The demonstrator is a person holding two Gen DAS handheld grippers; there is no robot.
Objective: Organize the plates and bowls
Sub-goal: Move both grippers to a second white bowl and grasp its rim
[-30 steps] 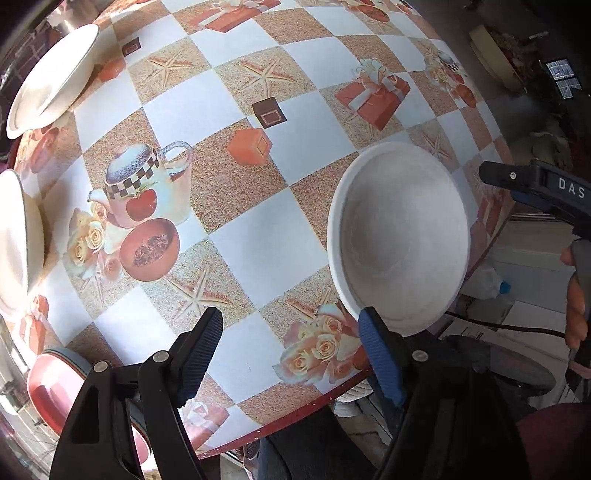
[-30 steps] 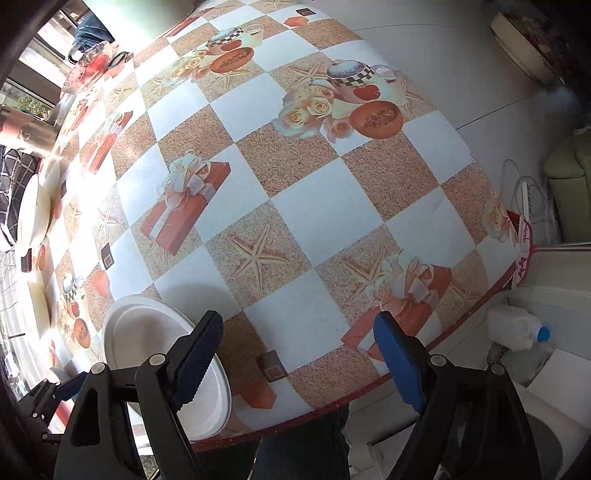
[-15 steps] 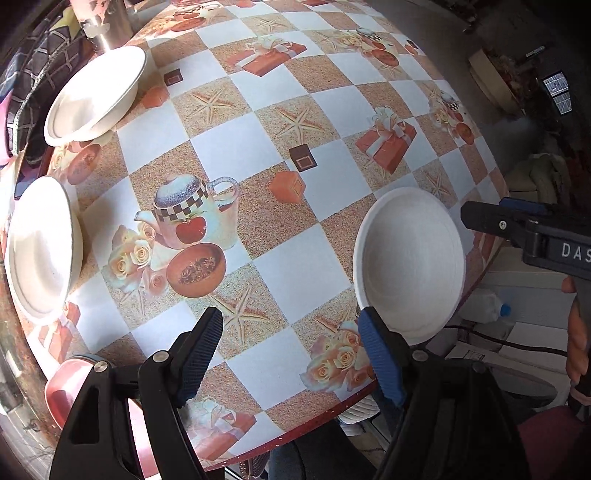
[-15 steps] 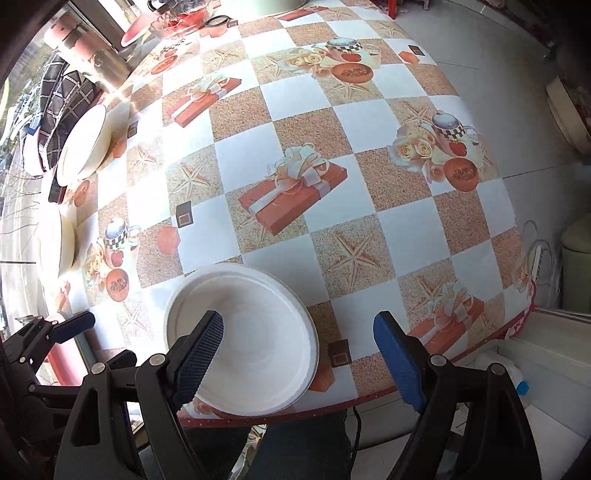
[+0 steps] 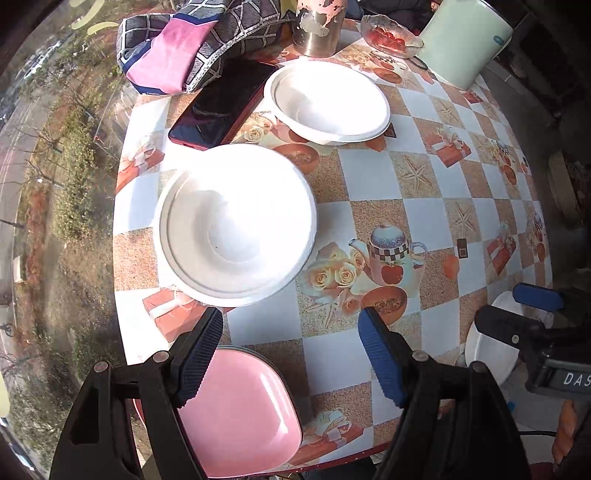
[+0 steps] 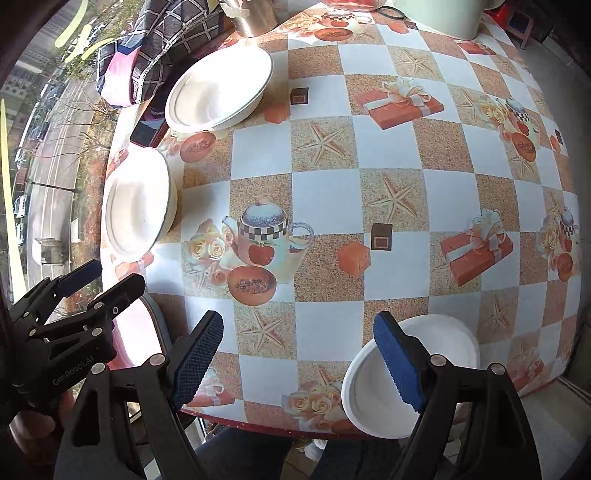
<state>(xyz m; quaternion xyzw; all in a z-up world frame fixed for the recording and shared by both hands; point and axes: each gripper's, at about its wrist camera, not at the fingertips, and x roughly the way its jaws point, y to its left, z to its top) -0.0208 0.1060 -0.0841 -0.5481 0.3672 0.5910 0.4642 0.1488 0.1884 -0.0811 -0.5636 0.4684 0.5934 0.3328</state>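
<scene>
Three white bowls sit on the patterned table. The nearest bowl to the left gripper [image 5: 236, 225] lies just ahead of it; a second bowl [image 5: 327, 101] lies further back. The third bowl [image 6: 410, 365] sits at the near table edge under my right gripper's right finger; it also shows in the left wrist view [image 5: 487, 354]. A pink plate [image 5: 240, 413] on a stack lies under my left gripper [image 5: 291, 354], which is open and empty. My right gripper [image 6: 299, 354] is open and empty.
A dark phone [image 5: 221, 105], a folded checked cloth [image 5: 192, 40], a metal can [image 5: 317, 26], a glass dish of red fruit [image 5: 391, 35] and a pale green container [image 5: 465, 40] stand at the table's far side. The table edge [image 6: 258, 421] is close below both grippers.
Both views have swung left toward the far bowls. The near-edge bowl has moved from between the right gripper's fingers to under its right finger. The pink plate now lies under the left gripper.
</scene>
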